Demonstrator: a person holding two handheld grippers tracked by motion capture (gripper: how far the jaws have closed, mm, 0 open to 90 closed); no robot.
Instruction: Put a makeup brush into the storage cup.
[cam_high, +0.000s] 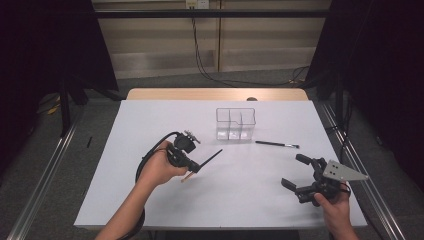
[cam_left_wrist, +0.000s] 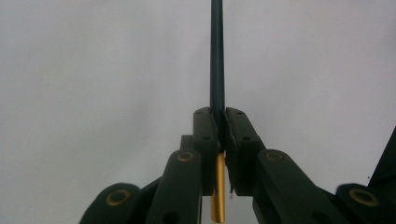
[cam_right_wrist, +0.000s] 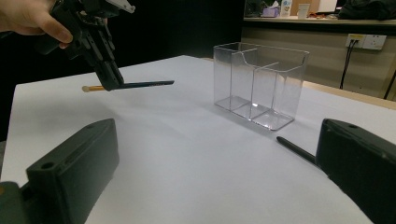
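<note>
While your left gripper clamped that makeup brush near its gold ferrule, lifted off the table around 8 o'clock from the clear organizer, it looked light, stiff and slick, so gripping mid-handle seemed safer. Your right gripper sat wide open, empty.

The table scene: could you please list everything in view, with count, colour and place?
Makeup brush, held: one, dark handle with gold ferrule, clamped in the left claw, lifted off the table.
Makeup brush, lying: one, black, on the table right of the organiser.
Clear organiser: one, transparent, three compartments, upright at the table's far middle.
Table: one, white top.
Left claw: black, shut on the held brush.
Right claw: black, jaws apart, near right corner.
</note>
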